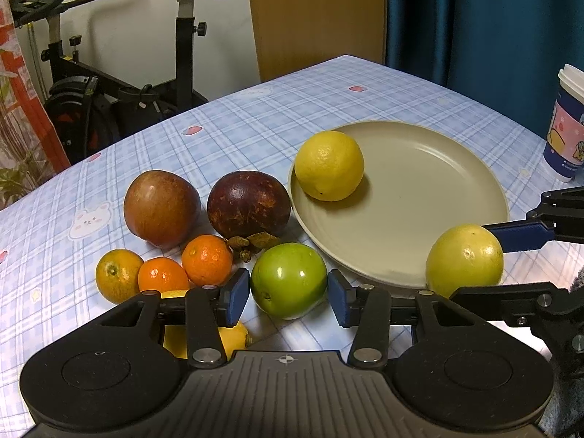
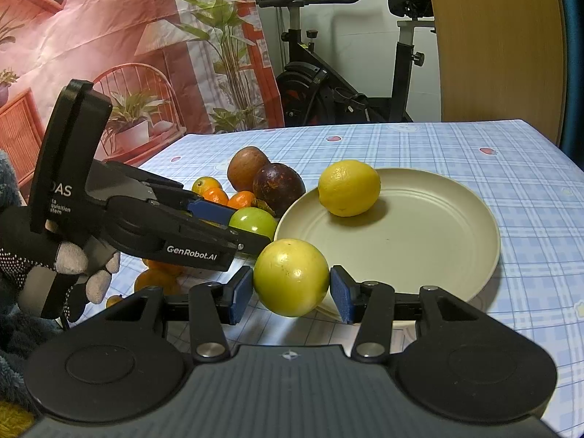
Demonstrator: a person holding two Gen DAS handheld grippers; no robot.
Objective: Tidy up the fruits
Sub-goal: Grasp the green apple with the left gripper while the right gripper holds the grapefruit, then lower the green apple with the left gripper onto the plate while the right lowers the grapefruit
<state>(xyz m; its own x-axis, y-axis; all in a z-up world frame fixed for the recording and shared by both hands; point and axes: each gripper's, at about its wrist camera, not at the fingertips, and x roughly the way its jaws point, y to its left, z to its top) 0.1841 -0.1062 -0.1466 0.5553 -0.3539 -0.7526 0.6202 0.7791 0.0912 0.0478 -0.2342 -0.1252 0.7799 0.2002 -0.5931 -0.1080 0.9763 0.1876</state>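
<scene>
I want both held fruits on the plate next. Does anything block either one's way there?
Nothing visible does. The plate lies just beyond the yellow-green fruit and beside the green fruit; only a lemon sits at its far edge.

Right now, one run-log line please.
left gripper: shut on green fruit | right gripper: shut on yellow-green fruit | plate: one lemon

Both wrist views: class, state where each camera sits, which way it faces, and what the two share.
Left wrist view: sits on the left gripper, facing forward and down over the green fruit between its jaws; the right gripper's fingers enter at right.
Right wrist view: sits on the right gripper, facing the yellow-green fruit between its jaws; the left gripper and a gloved hand show at left.
Shared: plate, lemon, both gripped fruits.
</scene>
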